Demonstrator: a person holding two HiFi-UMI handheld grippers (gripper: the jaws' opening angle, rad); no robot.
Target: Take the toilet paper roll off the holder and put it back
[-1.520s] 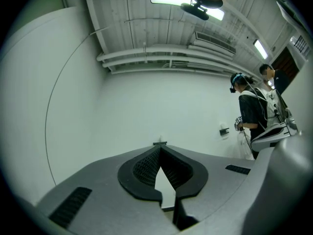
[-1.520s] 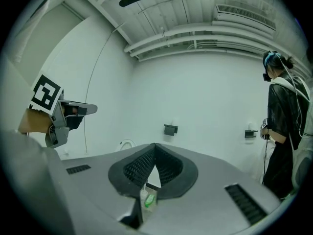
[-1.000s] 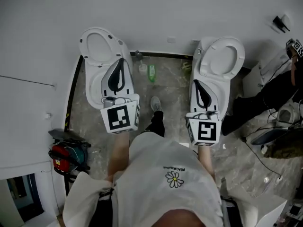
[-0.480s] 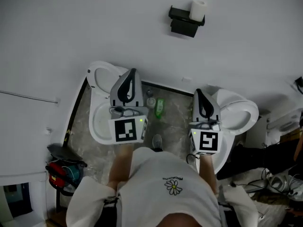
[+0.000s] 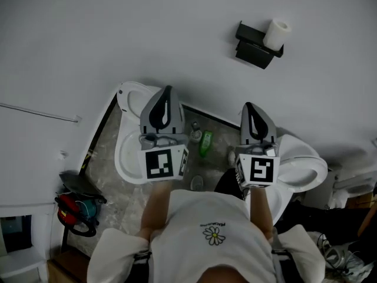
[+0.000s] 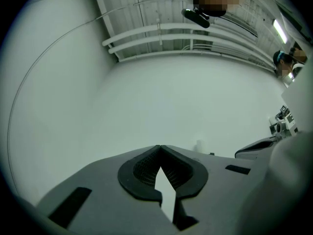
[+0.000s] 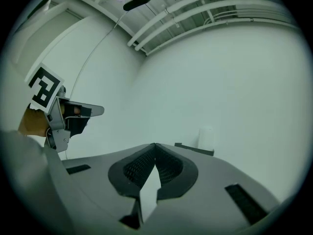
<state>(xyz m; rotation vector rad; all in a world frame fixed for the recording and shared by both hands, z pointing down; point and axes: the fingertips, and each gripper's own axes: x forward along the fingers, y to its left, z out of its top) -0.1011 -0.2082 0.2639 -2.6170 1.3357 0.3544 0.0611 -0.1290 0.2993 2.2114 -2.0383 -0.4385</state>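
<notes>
Both tools were closed tight and empty: the left gripper (image 5: 166, 89) and the right gripper (image 5: 248, 105) had their jaws pressed tip to tip with nothing between them. The toilet paper roll (image 5: 277, 34) stood upright on the black holder (image 5: 253, 50) on the wall, ahead of the right gripper and off to its right, well apart from the tips. In the right gripper view it sat just right of the closed jaws. That roll looked light, soft and easily crushed, so a gentle squeeze across its middle would likely suit, and the jaws would have to open first. Compared with a second earlier, the holder had only peeked in at the top edge of the head view, with no roll showing. Now both were in full sight, and the grippers had lifted away from the toilets (image 5: 132, 158).
</notes>
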